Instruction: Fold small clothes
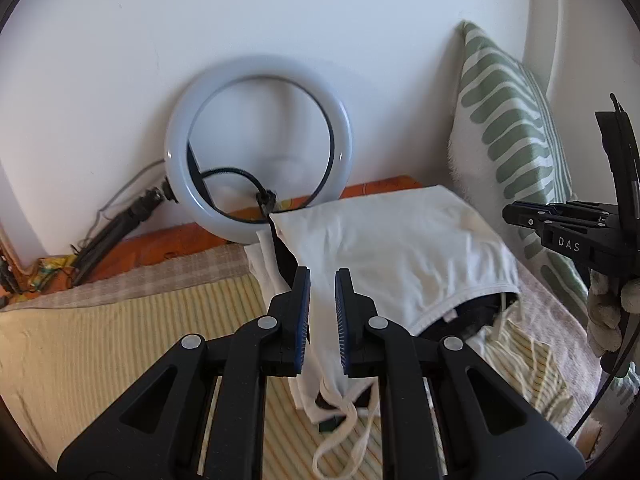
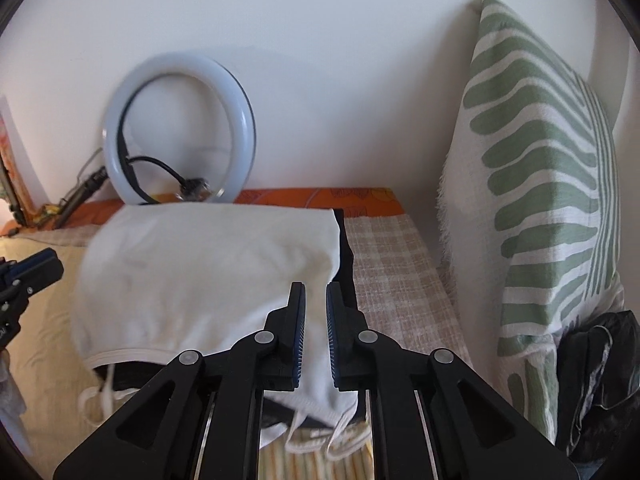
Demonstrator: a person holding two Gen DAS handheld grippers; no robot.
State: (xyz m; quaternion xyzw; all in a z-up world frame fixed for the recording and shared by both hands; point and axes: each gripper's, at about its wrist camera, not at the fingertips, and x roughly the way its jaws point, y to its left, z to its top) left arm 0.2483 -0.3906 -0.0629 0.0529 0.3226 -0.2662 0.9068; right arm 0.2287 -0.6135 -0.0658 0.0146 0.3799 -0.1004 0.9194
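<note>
A small white garment [image 1: 384, 248] with white straps and a dark lining is held up over the striped bed cover, draped between both grippers. My left gripper [image 1: 322, 280] has its blue-padded jaws closed on the garment's left edge. My right gripper [image 2: 316, 292] has its jaws closed on the garment's right edge [image 2: 224, 272]; it also shows at the right of the left wrist view [image 1: 516, 216]. The straps [image 1: 344, 428] hang down loose below the left fingers. The left gripper's tip shows at the left edge of the right wrist view [image 2: 36, 268].
A ring light [image 1: 260, 148] leans on the white wall at the back, with its cable and stand to the left. A green and white patterned cushion [image 2: 536, 184] stands at the right. A black bag [image 2: 600, 380] lies at the cushion's foot. A checked cloth [image 2: 392, 272] and yellow striped cover [image 1: 120, 328] lie on the bed.
</note>
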